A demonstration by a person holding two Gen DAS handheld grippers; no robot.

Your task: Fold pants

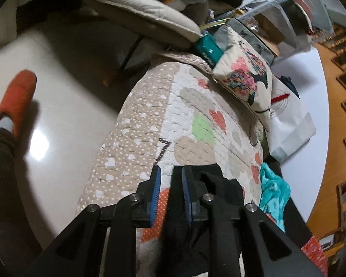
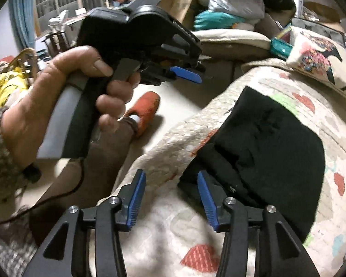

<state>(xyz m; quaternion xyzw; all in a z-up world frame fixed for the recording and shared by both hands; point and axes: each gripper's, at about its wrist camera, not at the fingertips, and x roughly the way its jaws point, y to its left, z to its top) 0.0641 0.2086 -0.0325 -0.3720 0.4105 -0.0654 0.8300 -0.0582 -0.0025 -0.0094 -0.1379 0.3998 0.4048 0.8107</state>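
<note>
The black pants (image 2: 265,143) lie folded in a compact pile on a heart-patterned quilt (image 2: 173,226). My right gripper (image 2: 170,191) is open and empty, just above the quilt at the pile's near left corner. My left gripper (image 1: 170,184) is partly open with nothing between its pads; a corner of the pants (image 1: 221,184) lies just right of it. In the right wrist view the left gripper (image 2: 186,73) is held up in a hand, well above the floor, left of the pants.
A patterned cushion (image 1: 244,78) and a teal box (image 1: 207,48) sit at the far end of the quilt. A teal cloth (image 1: 274,189) and a white bag (image 1: 290,120) lie to the right. An orange slipper (image 1: 16,99) is on the shiny floor (image 1: 64,106) to the left.
</note>
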